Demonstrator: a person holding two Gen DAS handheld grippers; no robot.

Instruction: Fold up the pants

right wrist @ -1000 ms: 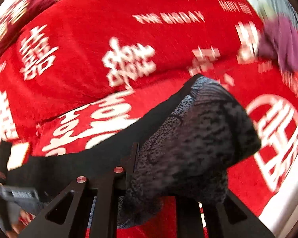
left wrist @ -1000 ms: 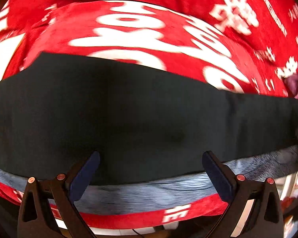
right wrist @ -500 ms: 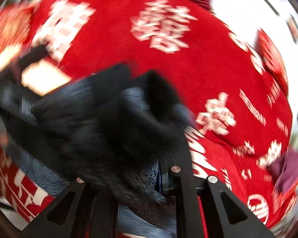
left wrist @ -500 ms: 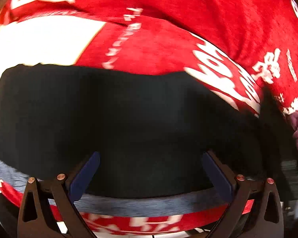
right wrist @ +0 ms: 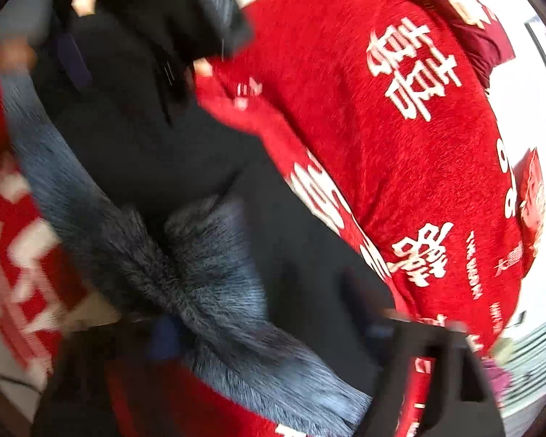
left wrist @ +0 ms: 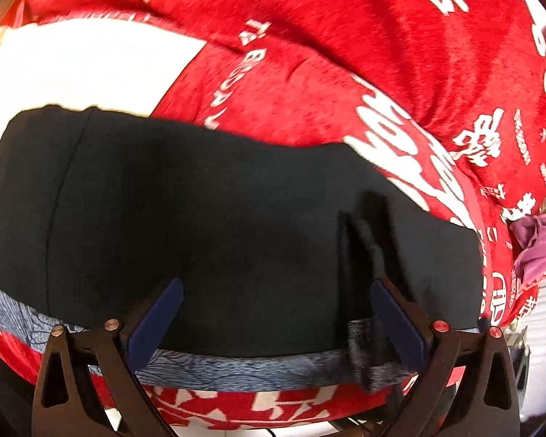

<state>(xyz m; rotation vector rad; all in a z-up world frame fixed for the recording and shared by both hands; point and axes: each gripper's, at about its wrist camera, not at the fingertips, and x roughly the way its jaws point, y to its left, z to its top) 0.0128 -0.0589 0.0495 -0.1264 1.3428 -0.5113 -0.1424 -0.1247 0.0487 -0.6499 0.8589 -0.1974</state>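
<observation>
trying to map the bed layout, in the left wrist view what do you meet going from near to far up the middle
left gripper, open → grey fuzzy band of the pants → black pants → red printed blanket

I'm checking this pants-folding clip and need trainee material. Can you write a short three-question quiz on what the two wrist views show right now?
1. True or false: the left gripper has its jaws closed on the pants.
2. What do the pants lie on? A) bare wooden table B) red blanket with white lettering C) blue plastic tray
3. Fill in: the grey fleecy lining of the pants shows along the ___ nearest the camera.

Key: 1 false, the jaws stand apart above the cloth. 2 B, the red blanket. 3 edge; the right gripper has just been opening its jaws, with cloth lying loose between them.
</observation>
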